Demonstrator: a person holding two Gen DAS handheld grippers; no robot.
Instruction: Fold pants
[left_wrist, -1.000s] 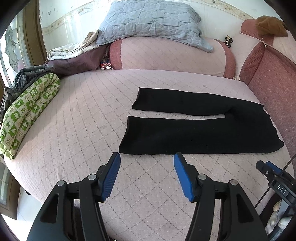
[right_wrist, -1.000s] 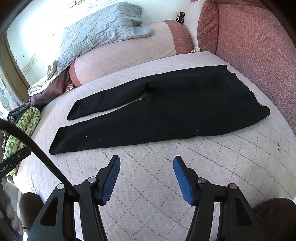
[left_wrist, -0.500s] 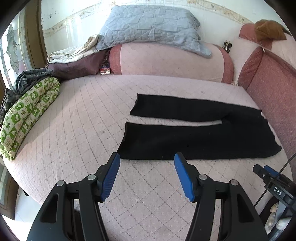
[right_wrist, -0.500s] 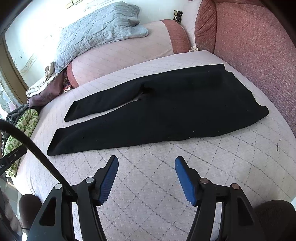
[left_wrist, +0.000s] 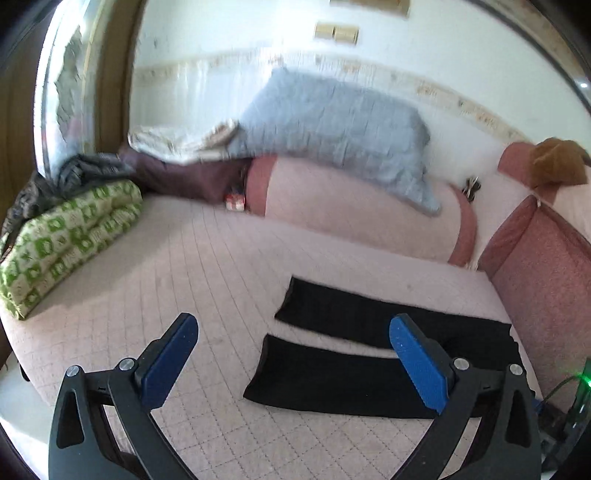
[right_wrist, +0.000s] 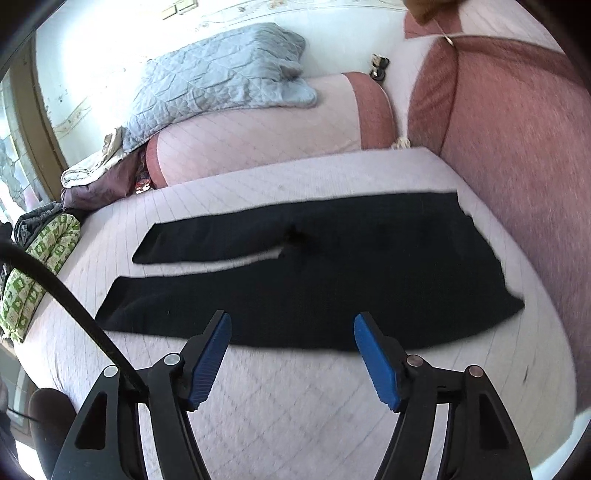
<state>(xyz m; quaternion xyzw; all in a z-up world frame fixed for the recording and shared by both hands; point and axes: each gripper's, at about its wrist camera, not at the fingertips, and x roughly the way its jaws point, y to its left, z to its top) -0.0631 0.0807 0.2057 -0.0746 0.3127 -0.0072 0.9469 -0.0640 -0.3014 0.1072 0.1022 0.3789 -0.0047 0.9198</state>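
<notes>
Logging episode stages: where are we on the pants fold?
Done: the black pants lie spread flat on the pink quilted bed, legs apart. In hand: nothing; left gripper and right gripper are both open and empty, short of the fabric. Left: every fold.

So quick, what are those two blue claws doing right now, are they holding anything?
Left gripper: open, holding nothing, above the bed.
Right gripper: open, holding nothing, near the edge of the black pants.
</notes>
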